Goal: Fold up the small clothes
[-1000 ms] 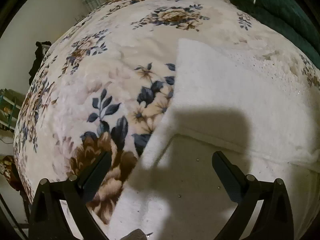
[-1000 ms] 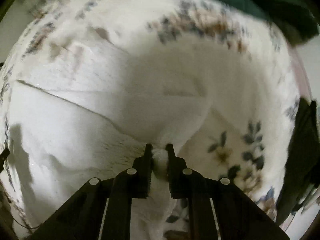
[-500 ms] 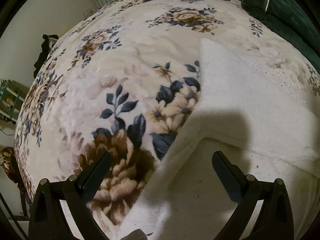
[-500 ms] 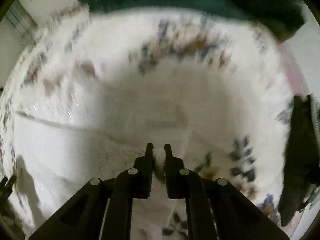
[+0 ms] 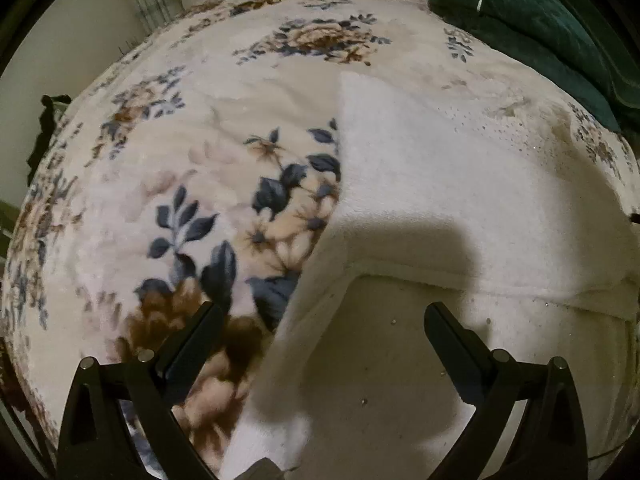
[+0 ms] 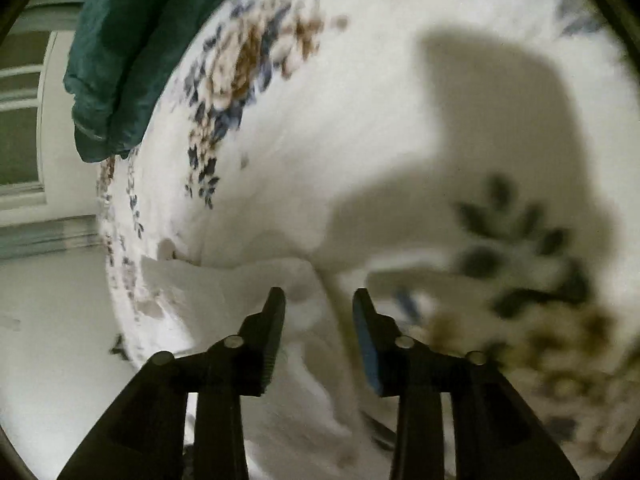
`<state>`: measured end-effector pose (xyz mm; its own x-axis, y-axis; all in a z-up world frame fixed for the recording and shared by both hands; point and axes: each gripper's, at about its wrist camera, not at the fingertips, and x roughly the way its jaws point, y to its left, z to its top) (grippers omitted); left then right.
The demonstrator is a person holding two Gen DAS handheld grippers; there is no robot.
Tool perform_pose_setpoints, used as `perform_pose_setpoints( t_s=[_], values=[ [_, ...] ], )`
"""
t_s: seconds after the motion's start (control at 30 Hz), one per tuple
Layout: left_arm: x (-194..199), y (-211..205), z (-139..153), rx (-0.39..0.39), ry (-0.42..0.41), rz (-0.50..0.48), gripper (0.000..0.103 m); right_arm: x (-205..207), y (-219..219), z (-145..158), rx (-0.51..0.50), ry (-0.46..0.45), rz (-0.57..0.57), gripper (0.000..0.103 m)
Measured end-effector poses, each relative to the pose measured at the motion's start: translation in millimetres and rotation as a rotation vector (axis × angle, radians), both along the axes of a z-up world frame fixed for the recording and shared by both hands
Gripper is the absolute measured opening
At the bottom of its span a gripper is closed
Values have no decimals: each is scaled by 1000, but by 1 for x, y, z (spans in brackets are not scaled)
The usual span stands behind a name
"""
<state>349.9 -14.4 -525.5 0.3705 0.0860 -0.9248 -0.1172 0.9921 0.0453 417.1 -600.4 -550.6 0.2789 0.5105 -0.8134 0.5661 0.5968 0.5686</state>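
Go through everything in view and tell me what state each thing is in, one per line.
White fleece garment: lying on the floral blanket, partly folded.
Left gripper: open, empty.
Right gripper: jaws just opening, pads off the garment.
Dark green fabric: heaped at the bed's edge.

The right gripper point(image 6: 319, 300), jaws just opening, hangs over the white garment point(image 6: 256, 280) on the floral blanket point(image 6: 360, 128).

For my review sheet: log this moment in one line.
left gripper: open over white fleece garment | right gripper: jaws just opening, garment released
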Motion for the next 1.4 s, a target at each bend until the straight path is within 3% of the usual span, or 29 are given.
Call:
perform_pose_setpoints(
  t_s=[0.03, 0.07, 0.13, 0.2, 0.33, 0.37, 0.47, 0.63, 0.73, 0.87, 1.03, 1.07, 1.17, 1.23, 1.27, 1.3, 1.4],
  values=[
    [2, 1, -1, -5, 3, -2, 103, 6, 8, -4, -27, 19, 36, 34],
    [3, 2, -2, -7, 3, -6, 103, 10, 19, -2, -113, 24, 86, 7],
    [2, 2, -2, -13, -2, -17, 103, 17, 31, 19, -312, -11, 133, 6],
    [0, 2, -3, -11, -7, -38, 103, 18, 25, 26, -394, -3, 99, 6],
    [-8, -8, -5, 33, 5, -93, 103, 24, 28, 15, -357, 76, 165, 8],
    [-12, -13, -1, 33, 8, -106, 103, 22, 31, 21, -326, 87, 175, 14],
    [-22, -31, 14, 23, 15, -159, 103, -3, 33, 58, -326, 101, 201, 39],
    [-52, -84, 50, -13, 26, -263, 103, -77, 9, 123, -288, 105, 267, 41],
    [-85, -135, 66, -64, 54, -334, 103, -113, -24, 136, -243, 92, 240, 49],
    [-153, -235, 56, -148, 159, -403, 103, -138, -67, 119, -172, 79, 259, 49],
    [-226, -342, -1, -231, 342, -419, 103, -128, -83, 84, -122, 89, 329, 49],
    [-238, -364, -17, -221, 369, -427, 100, -122, -82, 76, -107, 79, 349, 49],
    [-250, -390, -42, -177, 383, -387, 74, -102, -77, 57, -63, 60, 379, 49],
    [-251, -393, -44, -131, 334, -358, 50, -83, -71, 44, -21, 38, 389, 49],
    [-250, -392, -43, -86, 315, -334, 26, -75, -68, 39, -8, 29, 384, 49],
    [-249, -389, -42, -84, 303, -317, 13, -67, -66, 34, 9, 18, 377, 49],
    [-248, -377, -30, -129, 265, -270, 9, -34, -58, 12, 83, -2, 326, 49]
  ],
)
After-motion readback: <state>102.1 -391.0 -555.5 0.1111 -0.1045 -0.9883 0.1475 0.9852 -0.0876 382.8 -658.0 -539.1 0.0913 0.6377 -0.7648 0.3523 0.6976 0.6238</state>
